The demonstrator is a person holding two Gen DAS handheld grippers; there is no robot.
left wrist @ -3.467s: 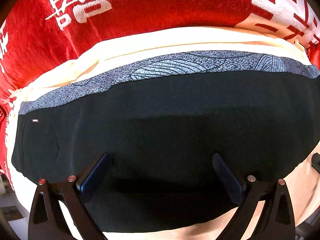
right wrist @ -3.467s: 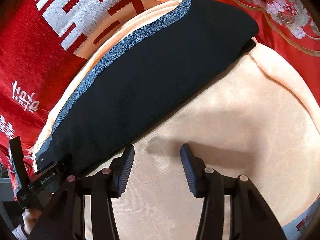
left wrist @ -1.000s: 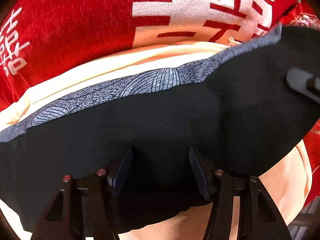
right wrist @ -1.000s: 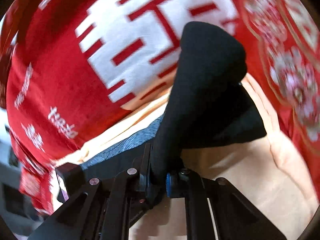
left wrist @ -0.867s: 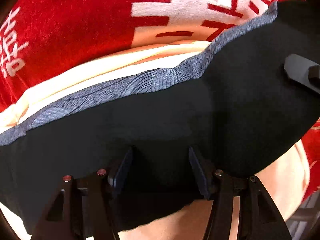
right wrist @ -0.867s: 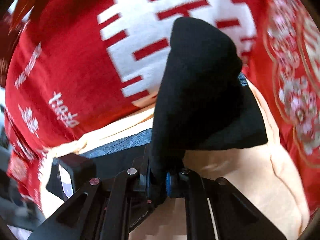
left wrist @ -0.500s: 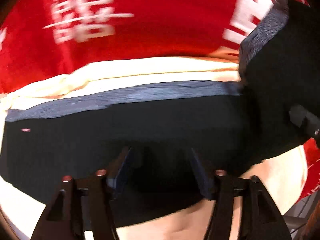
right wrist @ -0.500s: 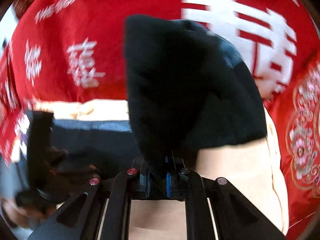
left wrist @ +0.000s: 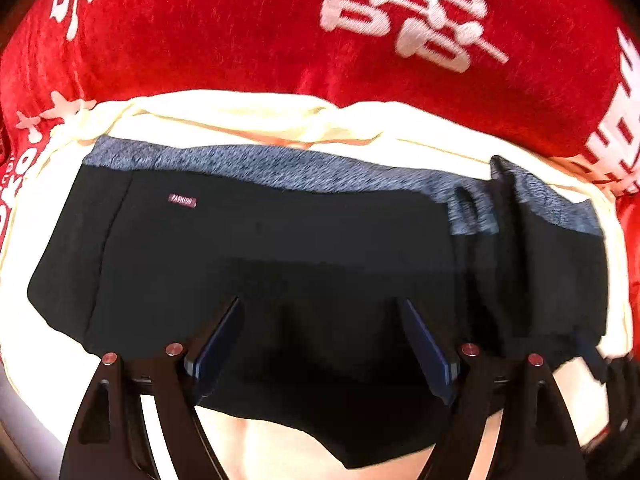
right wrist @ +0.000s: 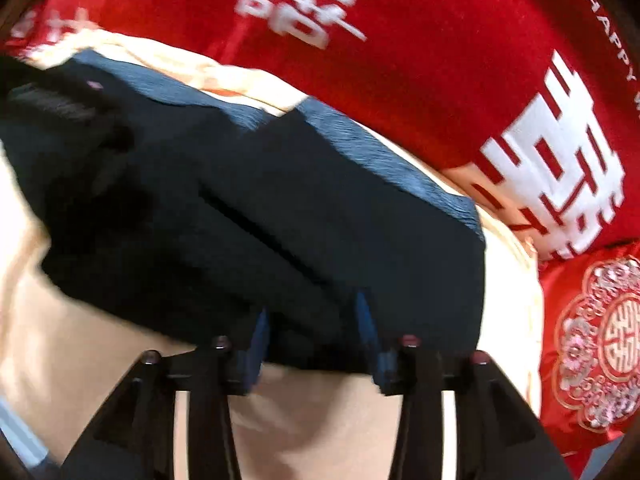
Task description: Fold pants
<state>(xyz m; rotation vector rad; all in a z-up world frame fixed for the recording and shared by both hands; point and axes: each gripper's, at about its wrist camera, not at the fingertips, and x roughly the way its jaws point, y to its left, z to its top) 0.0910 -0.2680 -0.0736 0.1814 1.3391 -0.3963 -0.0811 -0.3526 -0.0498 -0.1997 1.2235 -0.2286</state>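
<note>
Black pants with a grey patterned waistband lie on a cream cloth. One end is folded back over the rest, and its edge shows at the right. My left gripper points down over the pants with its jaws opening wide; the cloth lies under them and the pads do not press on it. In the right wrist view the folded layer lies on top. My right gripper is at its near edge, jaws opening, the black fold between the fingers but loose.
A red blanket with white characters lies under and behind the cream cloth. A red cushion with embroidered flowers sits at the right. Bare cream cloth stretches in front of the pants.
The right gripper carried the pants' end over onto the rest and its shut jaws have parted. The left gripper's jaws have widened and it has slid along the pants toward the label end.
</note>
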